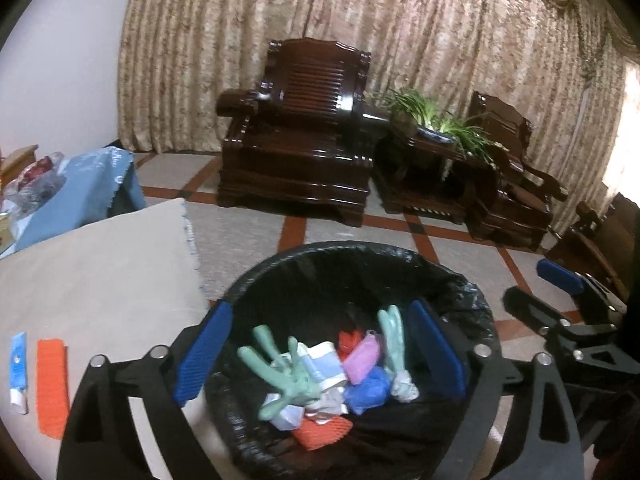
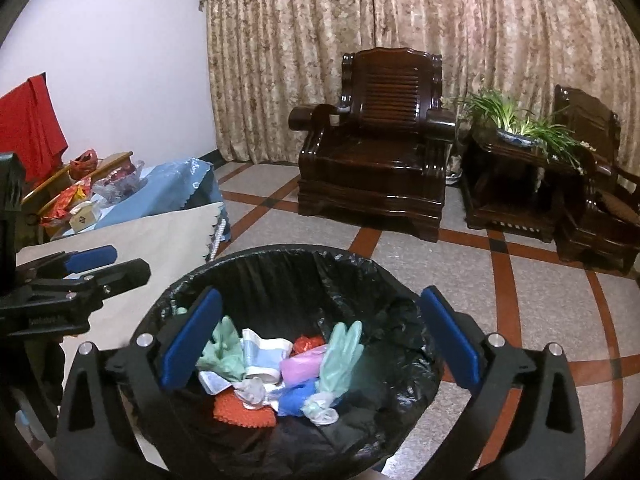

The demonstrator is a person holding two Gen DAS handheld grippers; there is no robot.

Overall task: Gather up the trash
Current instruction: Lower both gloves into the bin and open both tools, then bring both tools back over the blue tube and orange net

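Before a patterned curtain [image 2: 400, 40], both the left gripper [image 1: 320, 356] and right gripper [image 2: 320, 344] gape wide and empty over the black-lined bin [image 2: 280, 264] of gloves and wrappers, no writing legible.

Left claw [image 1: 320, 360] and right claw [image 2: 320, 336] both angle downward, jaws spread wide.

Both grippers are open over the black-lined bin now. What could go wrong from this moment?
1. An orange mesh strip and a small blue-and-white wrapper lie on the beige cloth-covered table; they may be forgotten.
2. The open left gripper hangs close to the black bag-lined trash bin; it could snag the liner.
3. The open right gripper is near the left one; they may collide.
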